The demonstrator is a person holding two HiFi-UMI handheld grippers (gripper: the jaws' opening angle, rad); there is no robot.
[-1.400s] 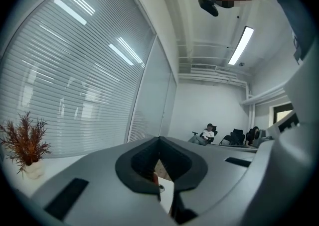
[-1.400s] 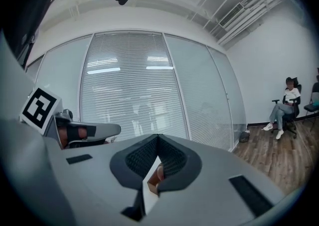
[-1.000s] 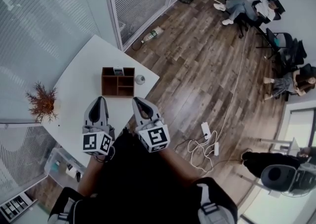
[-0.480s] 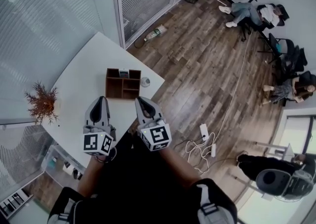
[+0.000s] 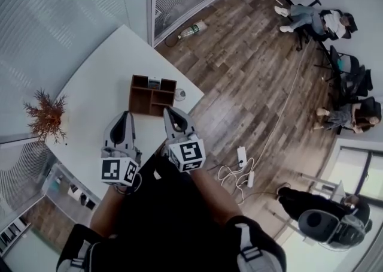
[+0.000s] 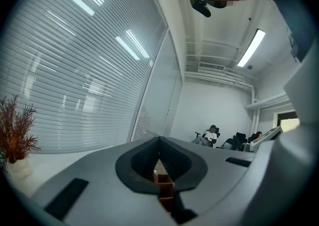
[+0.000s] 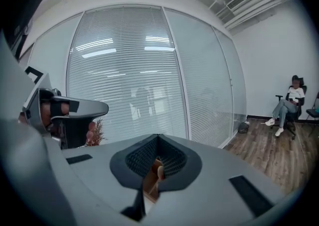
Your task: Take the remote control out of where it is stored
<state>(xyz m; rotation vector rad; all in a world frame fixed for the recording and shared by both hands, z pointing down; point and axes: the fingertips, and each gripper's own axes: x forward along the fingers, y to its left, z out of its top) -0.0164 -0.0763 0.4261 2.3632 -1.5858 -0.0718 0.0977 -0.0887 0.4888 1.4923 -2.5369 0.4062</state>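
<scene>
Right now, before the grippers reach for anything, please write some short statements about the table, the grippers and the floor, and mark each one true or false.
1. The left gripper and the right gripper are both shut and empty. True.
2. A plant stands on the table, to the left of the organizer. True.
3. The organizer lies on the floor. False: it stands on the table, ahead of both grippers.
4. A bottle stands on the table. False: the bottle lies on the floor, by the glass wall.
</scene>
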